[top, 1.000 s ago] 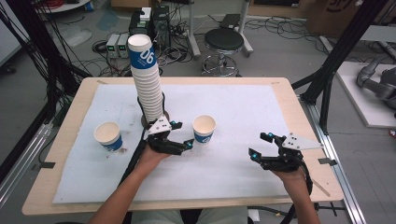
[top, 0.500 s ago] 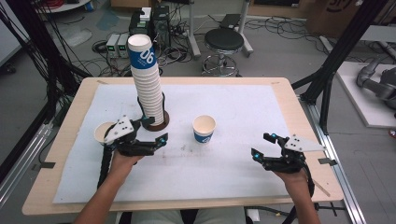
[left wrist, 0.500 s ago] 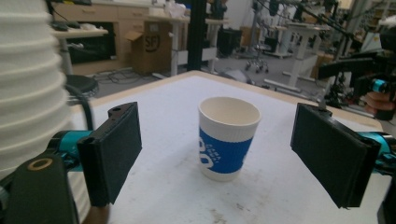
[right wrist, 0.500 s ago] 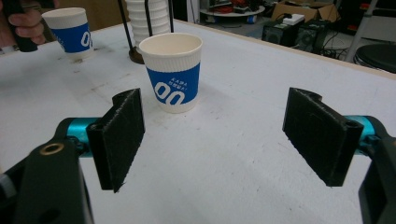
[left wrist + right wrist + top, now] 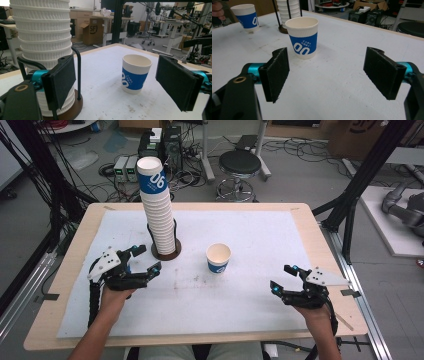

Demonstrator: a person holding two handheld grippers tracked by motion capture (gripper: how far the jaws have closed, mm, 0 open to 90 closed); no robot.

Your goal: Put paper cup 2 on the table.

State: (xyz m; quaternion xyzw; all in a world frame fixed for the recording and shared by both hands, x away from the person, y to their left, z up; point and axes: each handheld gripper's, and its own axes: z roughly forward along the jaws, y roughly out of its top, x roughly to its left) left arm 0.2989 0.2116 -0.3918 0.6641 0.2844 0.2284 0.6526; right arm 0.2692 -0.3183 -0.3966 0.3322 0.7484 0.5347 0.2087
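A tall stack of white ribbed paper cups (image 5: pixel 157 215) stands in a black wire holder on a round brown base (image 5: pixel 166 252). One blue-and-white cup (image 5: pixel 218 257) stands upright right of it on the white mat. My left gripper (image 5: pixel 149 258) hovers open just left of the base; in the left gripper view (image 5: pixel 118 80) its pads frame that cup (image 5: pixel 135 73) from a distance, the stack (image 5: pixel 43 50) behind the left pad. A second cup (image 5: pixel 245 17) shows beside a hand in the right gripper view; the left gripper covers it from above. My right gripper (image 5: pixel 281 278) stands open and empty (image 5: pixel 329 72).
The white mat (image 5: pixel 250 230) covers a wooden table (image 5: pixel 320 227). Black frame posts (image 5: pixel 360 185) rise at the right rear corner, cables hang at the left. A stool (image 5: pixel 240 165) and floor electronics lie beyond the far edge.
My left gripper has swung leftward, from beside the middle cup to left of the stack's base, over the left cup. The right gripper has stayed put.
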